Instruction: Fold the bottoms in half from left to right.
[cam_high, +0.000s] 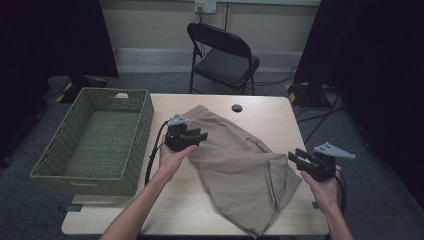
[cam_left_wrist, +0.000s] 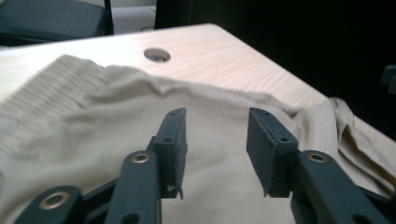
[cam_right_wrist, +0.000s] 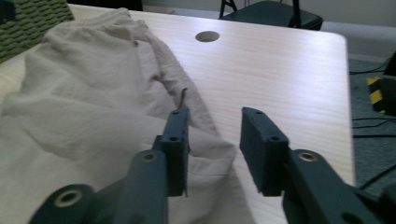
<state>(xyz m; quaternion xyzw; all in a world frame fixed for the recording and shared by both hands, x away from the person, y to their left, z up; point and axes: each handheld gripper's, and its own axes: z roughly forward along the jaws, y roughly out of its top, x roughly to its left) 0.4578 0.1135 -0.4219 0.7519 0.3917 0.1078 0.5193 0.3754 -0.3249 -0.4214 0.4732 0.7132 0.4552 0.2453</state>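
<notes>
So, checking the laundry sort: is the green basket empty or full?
Empty: the green basket shows bare woven floor; the beige garment lies on the table.

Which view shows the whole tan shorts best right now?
The high view: the tan shorts lie whole on the table. The left gripper view shows the ribbed waistband end; the right gripper view shows one edge.

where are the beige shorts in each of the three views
High view: the shorts lie mid-table, running down to the near edge, between the two grippers.
Left gripper view: they spread across the lower half, gathered waistband at upper left.
Right gripper view: they cover the left side, one edge under the jaws.
Shared landmark: the round hole in the table.
</notes>
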